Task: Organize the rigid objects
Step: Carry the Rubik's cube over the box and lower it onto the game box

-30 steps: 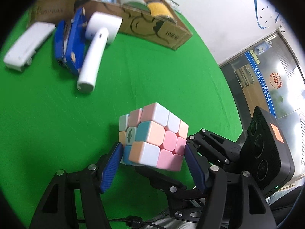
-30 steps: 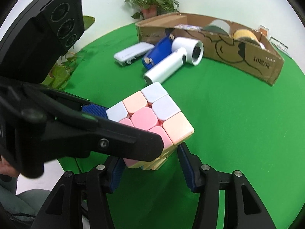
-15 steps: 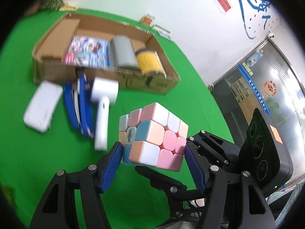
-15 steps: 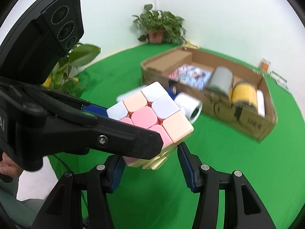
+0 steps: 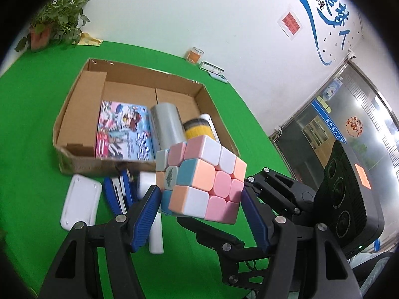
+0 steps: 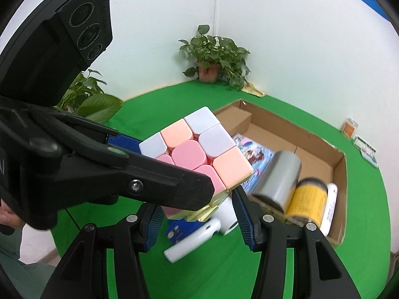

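Note:
A pastel puzzle cube [image 5: 199,179] hangs in the air above the green table, held from two sides. My left gripper [image 5: 199,194] is shut on it, blue pads pressed to its left and right faces. In the right wrist view my right gripper [image 6: 198,206] is shut on the lower layer of the cube [image 6: 197,147], and one left finger [image 6: 149,182] crosses in front. The open cardboard box [image 5: 74,114] lies beyond and below the cube.
The box holds a colourful flat pack [image 5: 124,132], a grey cylinder [image 5: 167,127], a yellow can [image 5: 199,129] and a white tube. In front of it lie a white case [image 5: 79,201], a blue object [image 5: 117,194] and a white handled device [image 6: 192,241]. Potted plants [image 6: 214,57] stand at the table's back.
Both grippers have risen together with the cube still held. The box now shows from above, with its inside in view. The loose objects on the table have dropped lower in both views.

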The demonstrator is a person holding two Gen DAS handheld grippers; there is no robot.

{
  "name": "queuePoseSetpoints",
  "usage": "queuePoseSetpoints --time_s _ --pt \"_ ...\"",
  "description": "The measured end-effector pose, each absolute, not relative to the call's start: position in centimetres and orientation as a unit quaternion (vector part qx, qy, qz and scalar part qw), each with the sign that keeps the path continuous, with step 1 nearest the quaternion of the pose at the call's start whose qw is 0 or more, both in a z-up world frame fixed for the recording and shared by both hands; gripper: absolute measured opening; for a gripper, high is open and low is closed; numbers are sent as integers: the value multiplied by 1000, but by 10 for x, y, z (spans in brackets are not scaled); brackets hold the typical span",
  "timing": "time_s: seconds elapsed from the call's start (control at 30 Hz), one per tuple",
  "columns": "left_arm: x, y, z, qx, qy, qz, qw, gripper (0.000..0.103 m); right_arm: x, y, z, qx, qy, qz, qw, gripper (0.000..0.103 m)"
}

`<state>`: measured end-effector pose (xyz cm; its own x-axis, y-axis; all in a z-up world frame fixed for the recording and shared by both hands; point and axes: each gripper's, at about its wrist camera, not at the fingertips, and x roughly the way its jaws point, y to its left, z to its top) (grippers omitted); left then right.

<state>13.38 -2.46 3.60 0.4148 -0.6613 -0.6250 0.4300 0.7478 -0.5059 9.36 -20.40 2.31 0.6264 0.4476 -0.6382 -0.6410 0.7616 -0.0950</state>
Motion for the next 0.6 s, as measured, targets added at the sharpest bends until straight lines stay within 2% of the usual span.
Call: queuePoseSetpoints --time_s 0.37,0.6 --pt "222 -11 66 -149 425 -315 835 66 191 -172 64 -207 292 344 868 50" --pt "284 -7 46 -167 460 -295 821 66 265 -152 49 -214 334 368 841 50"
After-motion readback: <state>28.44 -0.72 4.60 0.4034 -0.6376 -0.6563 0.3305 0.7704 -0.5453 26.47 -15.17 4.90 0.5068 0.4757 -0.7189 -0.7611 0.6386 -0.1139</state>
